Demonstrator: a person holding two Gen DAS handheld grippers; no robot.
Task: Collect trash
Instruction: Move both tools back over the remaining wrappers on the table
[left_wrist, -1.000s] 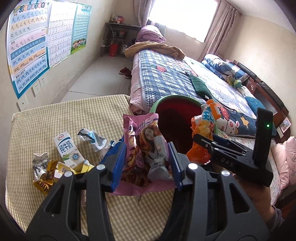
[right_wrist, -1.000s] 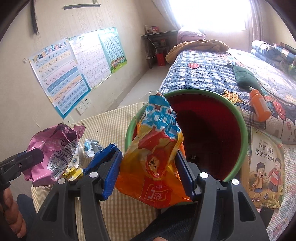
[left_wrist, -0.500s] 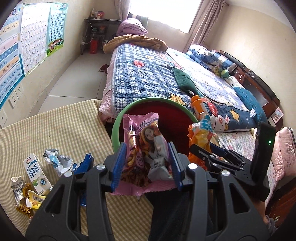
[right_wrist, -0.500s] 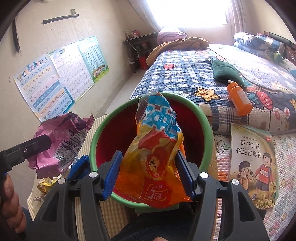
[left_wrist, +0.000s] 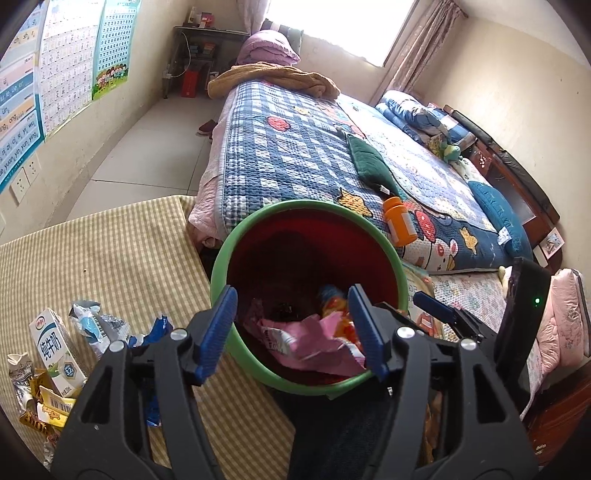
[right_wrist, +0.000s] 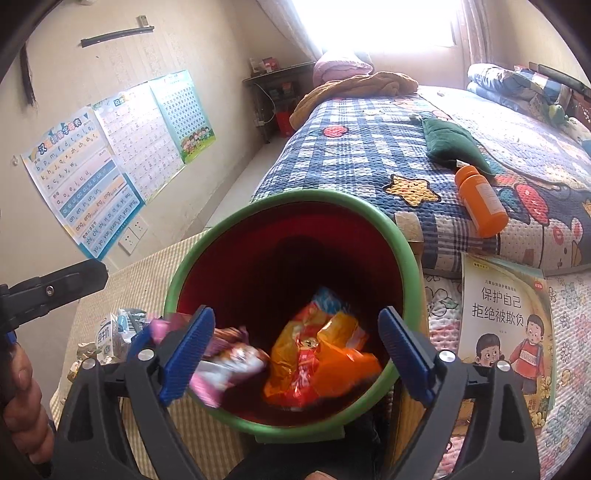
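A green-rimmed bin (left_wrist: 310, 206) (right_wrist: 295, 201) with a red inside stands between the table and the bed. Both grippers hover over its mouth. My left gripper (left_wrist: 293, 332) has its jaws opening, and the pink snack bag (left_wrist: 306, 339) (right_wrist: 225, 363) is falling loose into the bin below them. My right gripper (right_wrist: 297, 356) has its jaws opening wide, and the orange snack bag (right_wrist: 317, 363) (left_wrist: 332, 302) drops free inside the bin, blurred. Nothing presses on either bag.
On the checked tablecloth (left_wrist: 110, 251) to the left lie a milk carton (left_wrist: 57, 352), crumpled foil wrappers (left_wrist: 92, 325) and yellow wrappers (left_wrist: 48, 406). A bed (left_wrist: 295, 147) carries an orange bottle (right_wrist: 480, 201). A children's book (right_wrist: 506, 332) lies right of the bin.
Both grippers held their bags upright over the bin; now both jaws have spread and the pink and orange bags have fallen into the bin.
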